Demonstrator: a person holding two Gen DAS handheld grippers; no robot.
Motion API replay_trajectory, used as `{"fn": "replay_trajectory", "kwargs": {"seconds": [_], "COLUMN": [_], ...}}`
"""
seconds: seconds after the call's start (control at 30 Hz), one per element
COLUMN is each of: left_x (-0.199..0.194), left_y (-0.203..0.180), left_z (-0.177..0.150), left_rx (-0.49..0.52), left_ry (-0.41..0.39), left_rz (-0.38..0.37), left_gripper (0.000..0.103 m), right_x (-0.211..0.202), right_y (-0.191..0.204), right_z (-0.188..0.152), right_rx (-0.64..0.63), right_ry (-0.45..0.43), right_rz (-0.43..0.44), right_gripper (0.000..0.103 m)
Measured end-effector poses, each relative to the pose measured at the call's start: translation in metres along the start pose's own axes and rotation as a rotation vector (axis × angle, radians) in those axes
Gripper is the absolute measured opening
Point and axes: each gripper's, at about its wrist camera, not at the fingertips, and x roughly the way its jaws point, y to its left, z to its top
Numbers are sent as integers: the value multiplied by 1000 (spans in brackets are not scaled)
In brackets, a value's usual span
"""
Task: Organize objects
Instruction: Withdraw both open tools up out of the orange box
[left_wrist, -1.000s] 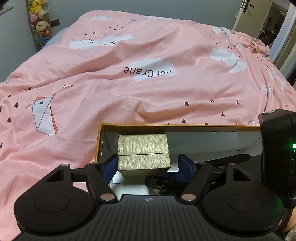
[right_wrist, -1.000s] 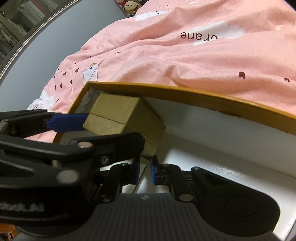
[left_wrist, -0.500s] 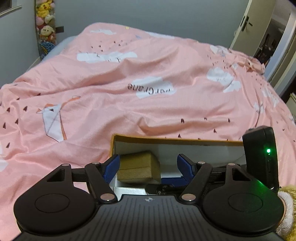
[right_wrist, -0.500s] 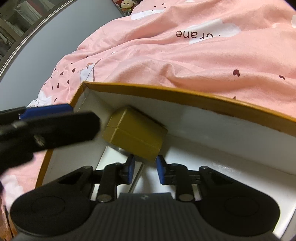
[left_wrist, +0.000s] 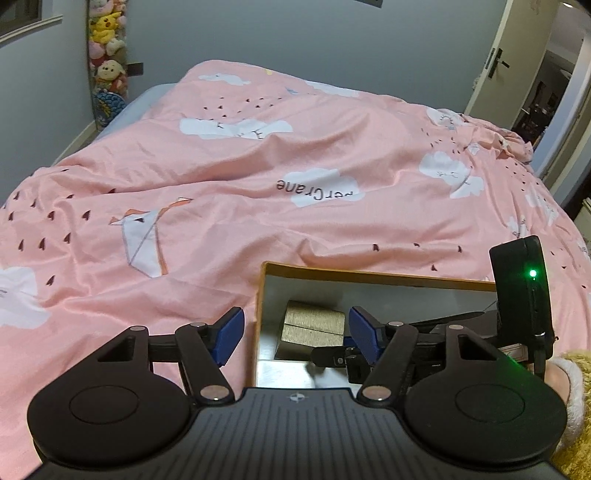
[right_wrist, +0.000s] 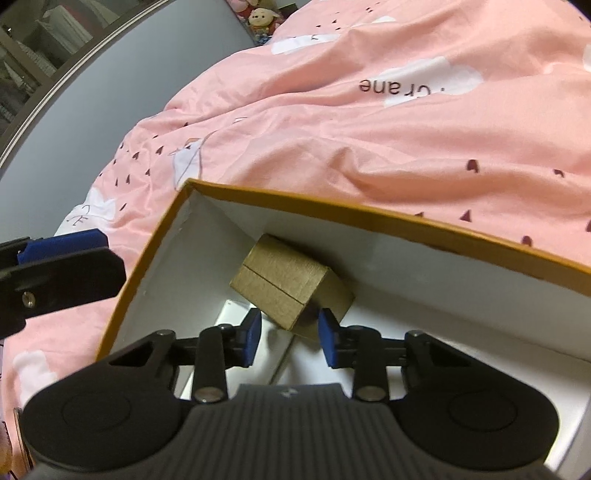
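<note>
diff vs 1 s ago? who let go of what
The left gripper let go of the gold box and pulled back out of the orange-rimmed box, its fingers now closing on nothing. The right gripper, shut before, opened slightly. The gold box now rests inside against the far wall. The orange-rimmed box stayed put.

Gold box (right_wrist: 284, 284) lies tilted inside the orange-rimmed carton (right_wrist: 369, 214).

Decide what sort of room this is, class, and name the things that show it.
Most likely a bedroom: a bed under a pink quilt, soft toys stacked by the wall, and a door standing open.
</note>
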Motion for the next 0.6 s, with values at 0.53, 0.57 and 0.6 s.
{"fn": "replay_trajectory", "kwargs": {"seconds": [0.53,0.57,0.6], "left_x": [-25,-31,-38], "left_y": [1,-1,-3], "left_z": [-15,-16,-17], "left_rx": [39,57,75], "left_ry": [21,19,17], "left_rz": [5,2,0], "left_gripper": [69,69,69], "right_x": [-6,-14,-23], "right_y": [27,32,36], "right_z": [-4,-6,-9], "right_rx": [-117,-130,-142], "right_ry": [8,-4,-17], "right_rz": [-27,-31,-28], "right_gripper": [23,23,25]}}
